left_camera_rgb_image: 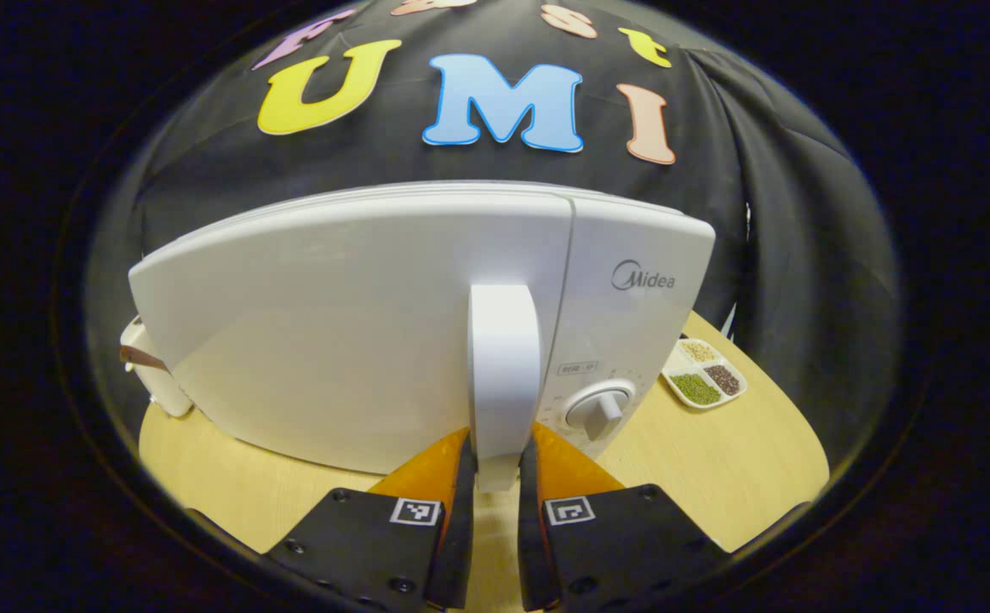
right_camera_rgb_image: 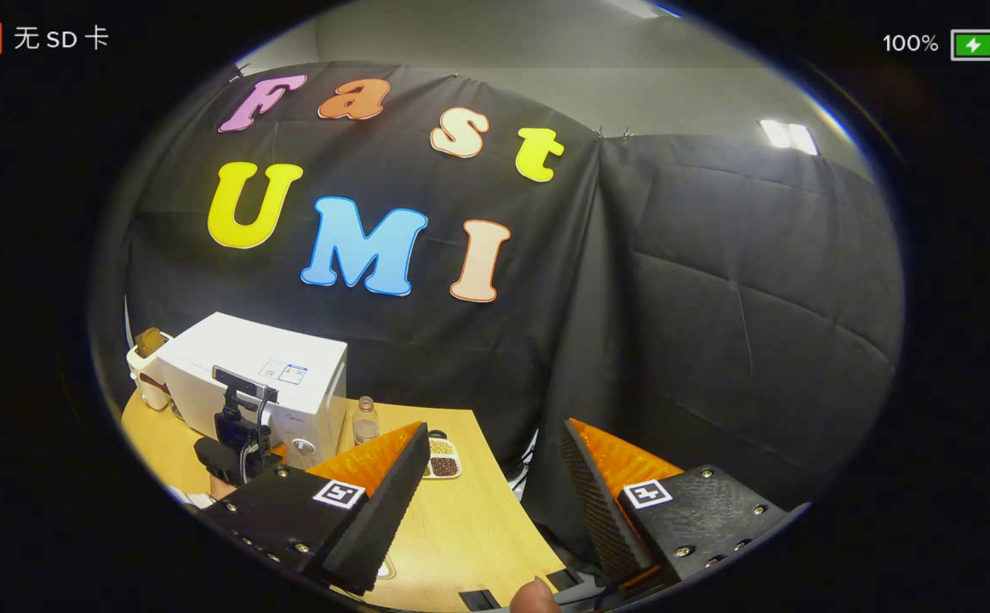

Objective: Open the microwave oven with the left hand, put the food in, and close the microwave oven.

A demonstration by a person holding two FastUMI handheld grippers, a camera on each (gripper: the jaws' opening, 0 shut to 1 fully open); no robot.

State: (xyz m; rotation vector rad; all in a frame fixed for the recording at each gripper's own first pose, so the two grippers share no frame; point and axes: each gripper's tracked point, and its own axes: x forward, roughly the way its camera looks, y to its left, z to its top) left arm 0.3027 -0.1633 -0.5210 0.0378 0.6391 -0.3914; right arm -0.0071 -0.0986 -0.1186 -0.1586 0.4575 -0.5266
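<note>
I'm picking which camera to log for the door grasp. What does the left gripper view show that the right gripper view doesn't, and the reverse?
Left gripper view: the left tool closed on the door handle of the microwave, up close, plus the dial beside it. Right gripper view: the right tool held open with nothing between its fingers, a clear bottle beside the microwave, and ceiling lights. Shared: the microwave, the divided dish of grains, and the wooden table.

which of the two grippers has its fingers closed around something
The left gripper: its fingers clamp the microwave's door handle. The right gripper hangs wide open above the table, holding nothing.
</note>
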